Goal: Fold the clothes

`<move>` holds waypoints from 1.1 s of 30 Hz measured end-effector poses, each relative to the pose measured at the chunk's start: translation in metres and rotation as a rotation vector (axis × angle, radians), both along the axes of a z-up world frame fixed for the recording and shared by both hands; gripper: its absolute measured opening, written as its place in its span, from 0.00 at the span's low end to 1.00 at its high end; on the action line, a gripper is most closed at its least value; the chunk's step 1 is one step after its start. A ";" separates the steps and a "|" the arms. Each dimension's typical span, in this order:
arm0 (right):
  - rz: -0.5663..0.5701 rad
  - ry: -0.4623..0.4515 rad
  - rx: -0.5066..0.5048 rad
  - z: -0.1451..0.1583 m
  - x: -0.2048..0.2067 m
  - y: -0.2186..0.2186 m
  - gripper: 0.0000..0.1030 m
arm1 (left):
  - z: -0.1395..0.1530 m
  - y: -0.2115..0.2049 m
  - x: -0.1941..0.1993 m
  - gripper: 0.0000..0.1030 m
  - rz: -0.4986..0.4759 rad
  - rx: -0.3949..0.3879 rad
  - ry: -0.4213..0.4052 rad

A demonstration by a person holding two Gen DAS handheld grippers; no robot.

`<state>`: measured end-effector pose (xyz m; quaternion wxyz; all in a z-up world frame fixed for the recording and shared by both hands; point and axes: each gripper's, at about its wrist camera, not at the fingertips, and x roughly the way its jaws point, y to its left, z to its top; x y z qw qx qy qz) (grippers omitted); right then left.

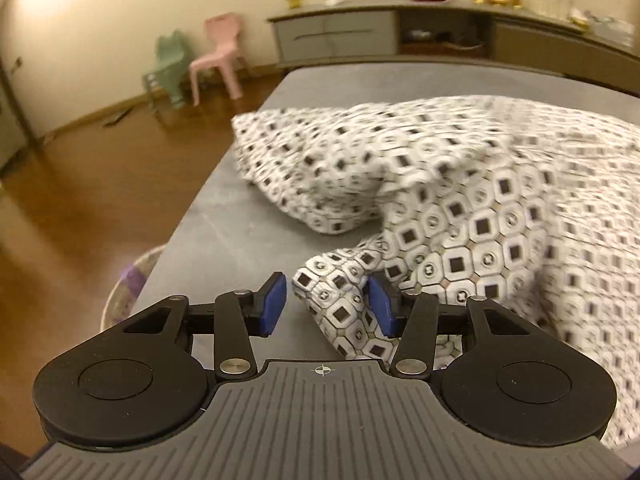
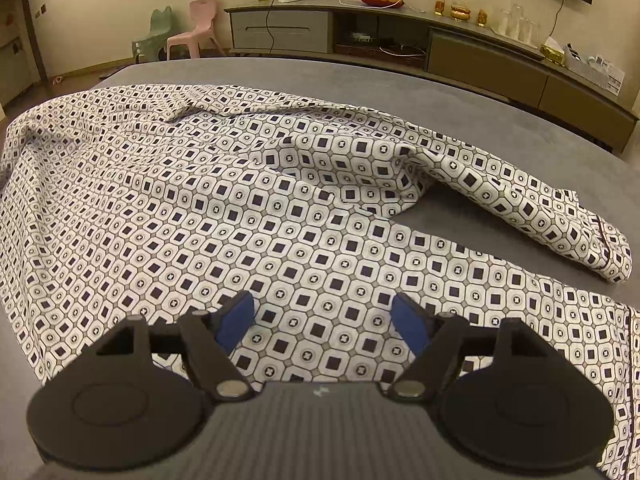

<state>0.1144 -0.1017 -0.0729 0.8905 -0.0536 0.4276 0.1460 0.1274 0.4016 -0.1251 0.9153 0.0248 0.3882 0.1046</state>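
Observation:
A white shirt with a dark square pattern (image 2: 280,208) lies spread on a grey table (image 2: 500,120). One sleeve (image 2: 532,204) stretches to the right. In the left wrist view the shirt (image 1: 480,208) is bunched and blurred, and a folded corner of it (image 1: 340,304) lies between the blue pads of my left gripper (image 1: 327,307). The jaws stand open around it. My right gripper (image 2: 324,322) is open and empty, just above the shirt's near hem.
A pink chair (image 1: 218,56) and a green chair (image 1: 170,68) stand on the wooden floor at the left. A long low cabinet (image 2: 400,36) runs along the far wall. A woven basket (image 1: 128,284) sits on the floor by the table's left edge.

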 end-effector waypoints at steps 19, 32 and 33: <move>-0.001 0.001 -0.005 -0.001 0.001 -0.006 0.77 | 0.029 0.053 -0.038 0.00 0.234 -0.399 -0.142; -0.075 0.028 0.038 0.018 -0.001 -0.040 0.68 | 0.089 0.065 -0.144 0.16 0.383 -0.145 -0.171; -0.100 0.027 0.044 0.021 -0.001 -0.051 0.68 | 0.096 0.053 -0.140 0.21 0.324 -0.129 -0.185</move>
